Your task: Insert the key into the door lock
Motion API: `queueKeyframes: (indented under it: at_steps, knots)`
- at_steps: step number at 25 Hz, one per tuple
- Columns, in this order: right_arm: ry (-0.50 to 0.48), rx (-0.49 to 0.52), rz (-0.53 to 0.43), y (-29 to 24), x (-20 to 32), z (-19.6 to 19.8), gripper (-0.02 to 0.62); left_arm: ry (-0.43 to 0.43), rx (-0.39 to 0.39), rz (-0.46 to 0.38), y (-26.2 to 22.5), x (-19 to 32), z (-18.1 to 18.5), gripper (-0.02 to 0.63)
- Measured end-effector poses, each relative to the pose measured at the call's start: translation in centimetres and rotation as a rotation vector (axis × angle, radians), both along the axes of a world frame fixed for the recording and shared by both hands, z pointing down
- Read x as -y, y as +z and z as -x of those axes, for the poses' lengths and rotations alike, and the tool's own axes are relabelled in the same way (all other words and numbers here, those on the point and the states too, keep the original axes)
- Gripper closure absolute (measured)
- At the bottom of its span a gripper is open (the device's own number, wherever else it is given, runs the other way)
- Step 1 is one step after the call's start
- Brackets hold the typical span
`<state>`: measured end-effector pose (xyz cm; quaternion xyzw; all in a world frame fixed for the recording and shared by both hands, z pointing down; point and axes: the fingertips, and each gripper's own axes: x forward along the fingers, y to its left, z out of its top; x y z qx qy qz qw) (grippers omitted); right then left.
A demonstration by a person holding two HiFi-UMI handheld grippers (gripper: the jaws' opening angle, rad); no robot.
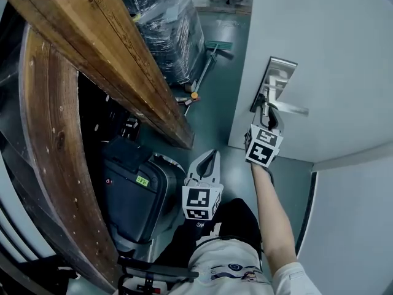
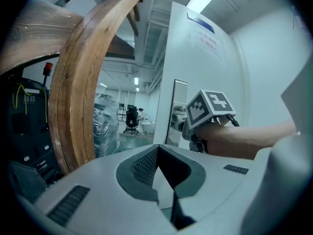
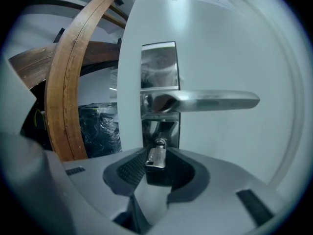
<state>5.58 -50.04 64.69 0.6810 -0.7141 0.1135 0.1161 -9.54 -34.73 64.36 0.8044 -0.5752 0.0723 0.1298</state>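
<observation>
The white door (image 1: 344, 54) carries a steel lock plate (image 3: 159, 65) with a lever handle (image 3: 210, 102) pointing right. My right gripper (image 3: 156, 155) is shut on a small silver key (image 3: 155, 156). The key's front end touches the keyhole cylinder (image 3: 160, 142) just below the handle; how deep it sits I cannot tell. In the head view the right gripper (image 1: 268, 112) is pressed up to the lock plate (image 1: 274, 78). My left gripper (image 1: 207, 163) hangs lower and to the left, away from the door. In its own view the left gripper (image 2: 157, 150) is shut, with nothing between the jaws.
A thick curved wooden beam (image 1: 49, 146) and a straight plank (image 1: 116, 60) fill the left. A plastic-wrapped pallet load (image 1: 166, 29) stands beyond them, a dark case (image 1: 132, 192) below. A broom (image 1: 209, 60) lies on the green floor. The door frame's corner (image 1: 344, 158) is at right.
</observation>
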Motion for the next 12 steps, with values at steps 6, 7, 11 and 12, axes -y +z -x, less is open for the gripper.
queueKeyframes:
  at_steps: [6,7,11,12]
  knots:
    - [-0.121,0.046,-0.018,-2.0,-5.2,0.0,0.476,0.017,0.002,0.002,-3.2,-0.1,-0.7,0.601]
    - [-0.139,0.066,-0.020,-2.9,-7.0,0.0,0.476,0.023,0.001,0.000,-4.3,-0.2,-1.0,0.601]
    - [-0.214,0.103,-0.064,-9.3,-13.8,-0.7,0.479,0.051,-0.010,-0.020,-10.4,-0.9,-2.6,0.601]
    - [-0.219,0.098,-0.081,-11.3,-15.0,-1.2,0.534,0.060,-0.013,-0.032,-12.1,-0.9,-3.1,0.601]
